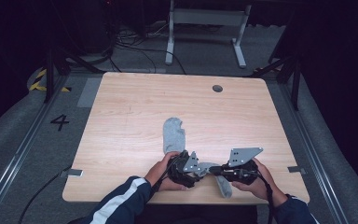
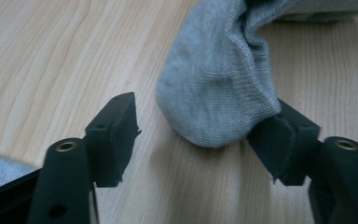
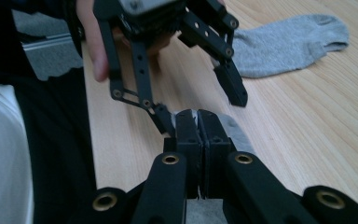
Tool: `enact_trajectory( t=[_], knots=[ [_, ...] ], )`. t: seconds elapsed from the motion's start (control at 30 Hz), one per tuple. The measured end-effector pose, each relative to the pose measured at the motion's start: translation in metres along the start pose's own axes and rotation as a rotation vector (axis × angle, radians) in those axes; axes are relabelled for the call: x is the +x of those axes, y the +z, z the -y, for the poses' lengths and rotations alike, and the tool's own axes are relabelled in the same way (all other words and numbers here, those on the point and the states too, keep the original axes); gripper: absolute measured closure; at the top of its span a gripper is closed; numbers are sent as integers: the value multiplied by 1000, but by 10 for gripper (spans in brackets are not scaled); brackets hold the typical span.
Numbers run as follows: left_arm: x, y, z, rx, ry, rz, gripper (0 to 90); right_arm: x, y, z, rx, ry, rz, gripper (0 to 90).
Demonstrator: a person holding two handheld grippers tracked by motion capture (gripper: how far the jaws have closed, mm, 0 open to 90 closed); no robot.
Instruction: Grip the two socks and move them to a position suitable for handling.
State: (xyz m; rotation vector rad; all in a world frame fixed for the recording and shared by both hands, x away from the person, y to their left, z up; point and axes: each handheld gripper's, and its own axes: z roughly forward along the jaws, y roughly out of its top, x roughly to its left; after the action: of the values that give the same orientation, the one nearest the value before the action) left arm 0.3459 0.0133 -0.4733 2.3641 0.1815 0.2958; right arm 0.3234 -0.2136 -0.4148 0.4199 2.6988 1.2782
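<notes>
Looks like sock pairing or folding, early stage. Two grey socks on the table [image 1: 121,98], not yet together.

Sock one [image 1: 173,134] lies flat just left of frame centre in the high view, toe end up-frame, untouched. It also shows in the upper right of the right gripper view.

Sock two [image 1: 222,183] sits at the bottom centre of the high view, near the table's front edge, between the two grippers and partly under them. Right gripper [image 3: 199,122] is clenched on it: jaws pressed together with a strip of grey fabric pinched between them, lower centre of its own view.

Left gripper [image 2: 193,137] is released: jaws stand apart, and a bulging fold of sock two hangs between them in its own view. The right-hand pad [image 2: 279,144] seems to brush the fabric and the left one is clear of it, so no grip on that side. In the high view it sits bottom centre-left, just beside the right gripper.

Done so far, by my read: sock two picked up at one end by the right gripper. Left: close the left gripper on the other part, straighten the sock, then bring it to sock one.

Counts:
- socks: 2
- grippers: 2
- hands: 2
- table: 1
</notes>
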Motion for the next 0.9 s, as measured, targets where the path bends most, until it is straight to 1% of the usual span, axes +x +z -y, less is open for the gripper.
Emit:
enact_trajectory(
  t=[0.03, 0.07, 0.1, 0.13, 0.17, 0.2, 0.23, 0.27, 0.3, 0.33, 0.37, 0.43, 0.47, 0.5, 0.53, 0.57, 0.6, 0.63, 0.67, 0.7, 0.73, 0.77, 0.8, 0.83, 0.87, 0.9],
  knots=[
    [0, -1, 0, -9, 2, 18, 455, 0, -1, 0, -6, 7, -4, 889],
    [1, -2, 0, -15, 11, 28, 501, -1, -2, 0, -12, 11, -9, 889],
    [2, -3, 1, -20, 16, 52, 566, -2, -2, 1, -15, 14, -8, 889],
    [3, -5, 2, -34, 19, 66, 639, -3, -2, 1, -18, 21, -9, 889],
    [3, -6, 2, -42, 12, 82, 690, -4, -3, 2, -20, 26, -11, 889],
    [5, -8, 2, -46, 16, 83, 722, -5, -3, 2, -22, 31, -10, 889],
    [6, -10, 3, -54, 13, 99, 761, -7, -3, 3, -25, 37, -7, 889],
    [7, -12, 3, -62, 6, 106, 807, -9, -4, 4, -30, 48, -8, 889],
    [9, -14, 3, -70, 2, 103, 814, -10, -5, 5, -32, 54, -5, 889],
    [10, -15, 3, -80, -14, 114, 825, -13, -6, 7, -33, 64, 3, 889],
    [11, -18, 2, -80, -19, 117, 830, -15, -6, 8, -38, 73, 2, 889],
    [13, -21, 2, -88, -33, 114, 835, -20, -8, 10, -39, 92, 13, 889],
    [14, -22, 1, -100, -45, 113, 837, -22, -8, 11, -40, 100, 21, 889],
    [15, -22, 0, -102, -48, 113, 843, -25, -8, 13, -40, 111, 30, 889],
    [16, -22, 0, -98, -49, 107, 846, -27, -8, 13, -38, 119, 38, 889],
    [16, -22, -2, -81, -50, 89, 848, -30, -7, 14, -37, 121, 49, 889],
    [18, -21, -4, -80, -38, 84, 848, -33, -7, 15, -35, 127, 60, 889],
    [20, -21, -6, -82, -46, 78, 849, -34, -6, 16, -30, 128, 72, 889],
    [24, -20, -9, -74, -52, 64, 849, -38, -6, 17, -27, 132, 86, 888],
    [24, -20, -9, -74, -52, 64, 847, -38, -6, 17, -27, 132, 86, 888],
    [26, -20, -11, -72, -63, 55, 847, -41, -5, 18, -25, 139, 102, 888],
    [30, -19, -13, -76, -72, 57, 848, -43, -5, 19, -22, 141, 115, 888],
    [34, -18, -17, -65, -89, 54, 844, -46, -4, 20, -17, 142, 130, 888],
    [38, -15, -22, -60, -92, 47, 832, -51, -4, 23, -5, 145, 158, 888],
    [41, -14, -25, -58, -94, 52, 830, -53, -4, 24, 0, 146, 170, 888],
    [43, -12, -28, -61, -105, 54, 831, -56, -5, 25, 4, 148, 183, 888]
  ],
)
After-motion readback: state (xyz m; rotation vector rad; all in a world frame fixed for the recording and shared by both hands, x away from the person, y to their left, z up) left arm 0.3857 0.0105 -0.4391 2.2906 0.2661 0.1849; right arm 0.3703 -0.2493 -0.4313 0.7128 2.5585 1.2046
